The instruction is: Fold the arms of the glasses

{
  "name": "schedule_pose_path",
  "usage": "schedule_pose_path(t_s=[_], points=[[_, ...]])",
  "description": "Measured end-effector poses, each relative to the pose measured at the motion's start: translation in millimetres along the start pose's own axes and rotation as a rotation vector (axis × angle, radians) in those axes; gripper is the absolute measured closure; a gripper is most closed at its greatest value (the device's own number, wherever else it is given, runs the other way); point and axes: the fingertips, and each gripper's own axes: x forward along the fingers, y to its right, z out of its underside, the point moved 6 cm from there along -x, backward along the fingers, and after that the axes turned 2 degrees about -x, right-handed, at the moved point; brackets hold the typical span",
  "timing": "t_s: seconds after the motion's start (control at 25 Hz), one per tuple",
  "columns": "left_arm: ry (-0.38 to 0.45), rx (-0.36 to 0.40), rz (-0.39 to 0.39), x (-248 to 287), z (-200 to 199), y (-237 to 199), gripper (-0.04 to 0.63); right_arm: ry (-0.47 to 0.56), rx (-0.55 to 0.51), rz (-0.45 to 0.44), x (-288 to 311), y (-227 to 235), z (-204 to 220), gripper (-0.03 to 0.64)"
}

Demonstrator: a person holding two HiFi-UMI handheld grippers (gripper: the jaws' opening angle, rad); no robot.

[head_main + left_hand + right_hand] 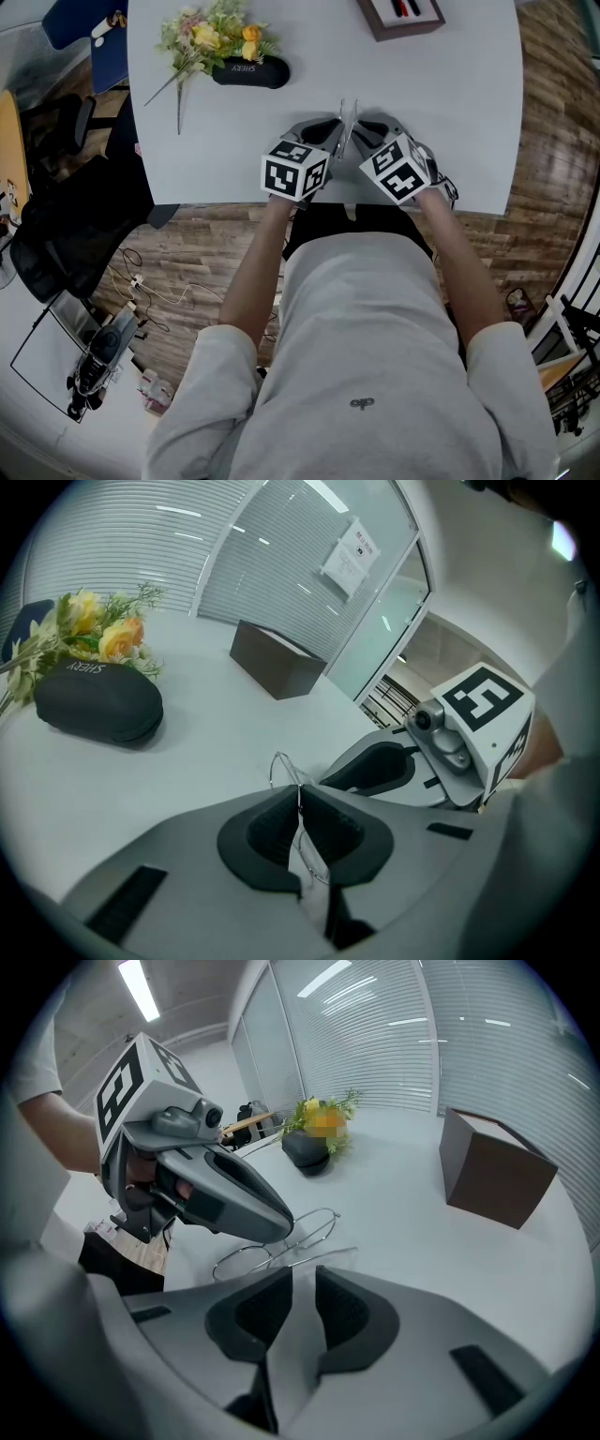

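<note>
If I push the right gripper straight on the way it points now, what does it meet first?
Most likely the glasses' thin free arm, just ahead of the right gripper's open jaws. Right behind sits the left gripper, shut on the frame. Depth is hard to judge.

Pale T-shirt — small dark logo

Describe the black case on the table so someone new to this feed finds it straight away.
On the white table, go to the far-left corner where the bunch of flowers lies. The black case sits against the blooms. It is the only dark, rounded, oblong thing there, with pale lettering on top, unlike the square-edged brown box far right.
</note>
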Motion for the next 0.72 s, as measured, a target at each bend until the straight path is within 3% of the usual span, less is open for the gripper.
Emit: schedule_pose_path(t_s=[0.72], points=[[0.01,-0.006,0.016,2.2,-0.6,3.5,0.568,-0.003,-0.013,-0.022,1.7,-5.6,-2.2,0.535]])
